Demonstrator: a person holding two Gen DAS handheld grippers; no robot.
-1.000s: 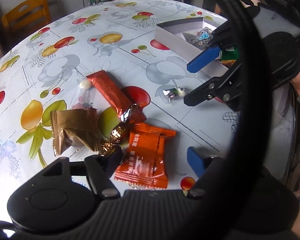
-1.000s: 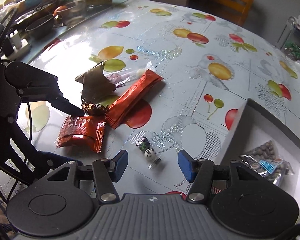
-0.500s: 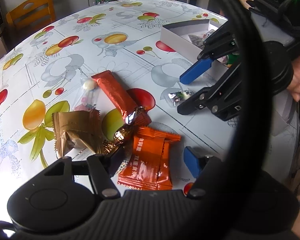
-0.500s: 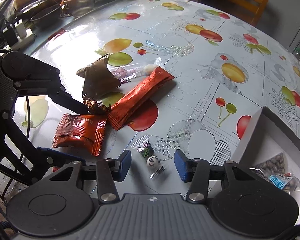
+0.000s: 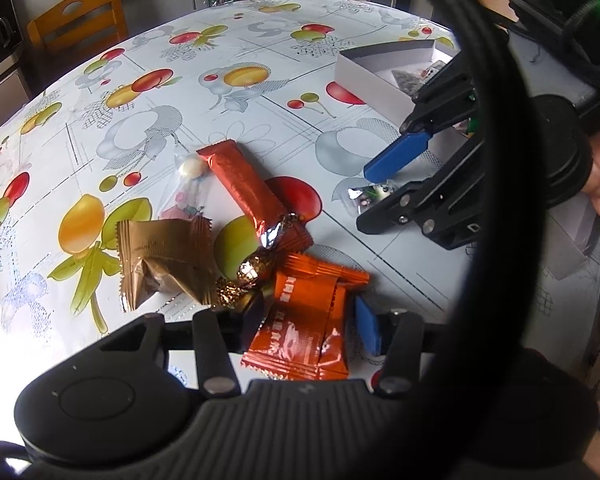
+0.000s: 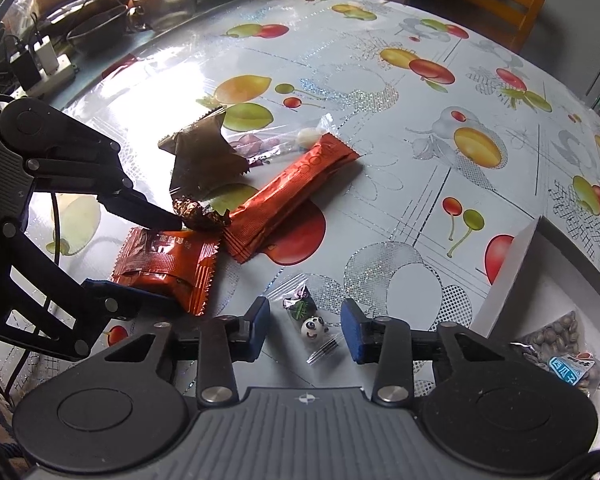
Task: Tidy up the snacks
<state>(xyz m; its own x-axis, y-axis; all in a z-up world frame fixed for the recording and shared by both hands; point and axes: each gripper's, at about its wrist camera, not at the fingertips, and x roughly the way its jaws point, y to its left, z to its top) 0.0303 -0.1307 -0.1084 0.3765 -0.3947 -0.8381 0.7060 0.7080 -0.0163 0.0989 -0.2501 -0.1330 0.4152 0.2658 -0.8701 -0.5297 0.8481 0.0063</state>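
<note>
1. Both grippers have narrowed since a second ago, and each hand has kept its place over its own snack; no snack on the table has shifted.
2. Largest is the fruit-print tablecloth [image 6: 380,128], filling both views, with a white box [image 6: 540,280] at the right edge of the right wrist view; a bag of seeds [image 6: 560,344] lies inside it.
3. Left of centre sits the snack pile: a long orange-red bar [image 6: 292,192], a brown pouch [image 6: 204,156], a clear candy bag [image 6: 276,140] and a gold foil ball [image 6: 196,212].
4. An orange packet [image 5: 304,328], crinkle-edged with white print, lies at lower centre of the left wrist view.
5. The left gripper [image 5: 308,320] is partly open and closing, the orange packet between its jaws; I cannot tell if the pads press on it.
6. The right gripper [image 6: 304,328] is partly open and closing around a small panda candy [image 6: 314,328] in clear wrap at bottom centre; gaps show on both sides.
</note>
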